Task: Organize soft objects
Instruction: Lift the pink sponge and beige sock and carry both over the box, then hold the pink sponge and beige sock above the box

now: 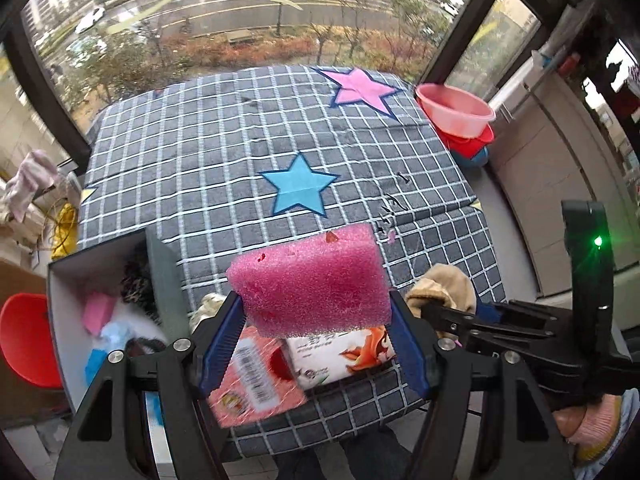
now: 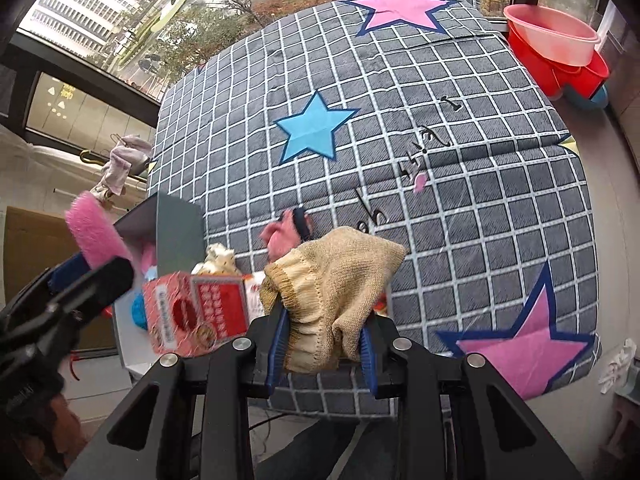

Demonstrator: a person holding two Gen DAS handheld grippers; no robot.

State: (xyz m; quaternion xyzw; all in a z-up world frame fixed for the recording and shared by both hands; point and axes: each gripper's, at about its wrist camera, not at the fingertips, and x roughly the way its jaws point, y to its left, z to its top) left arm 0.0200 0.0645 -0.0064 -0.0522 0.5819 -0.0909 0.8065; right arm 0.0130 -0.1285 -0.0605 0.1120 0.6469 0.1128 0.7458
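Nearest your left wrist camera, your left tool (image 1: 316, 322) is clamped on a pink sponge (image 1: 310, 280), its blue pads pressing the block's two ends so the sponge hangs clear above the tabletop (image 1: 224, 148), which is covered in a grey checked cloth with stars. Take the blue star (image 1: 299, 189) as your landmark: the sponge sits on the near side of it, toward you.

Directly under the sponge, nearer than the blue star, lie two packets: a pink packet (image 1: 256, 380) with a barcode and a white packet (image 1: 340, 352) with an orange print, touching each other.

Nearer than the star and to its left stands an open box (image 1: 162, 264) at the tabletop's near left corner. Inside it you can see a pink item, a dark patterned item and something light blue; they are too blurred to name.

Your right tool (image 2: 324, 344) is gripping a tan knitted sock (image 2: 332, 280), bunched between its narrow-set pads, lifted off the cloth on the near side of the star. A pink cloth item (image 2: 286, 234) with a dark band lies on the cloth just beyond the sock; whether they touch you cannot tell.

Beyond the star and to its right, stacked basins (image 1: 456, 110) sit off the tabletop's edge.
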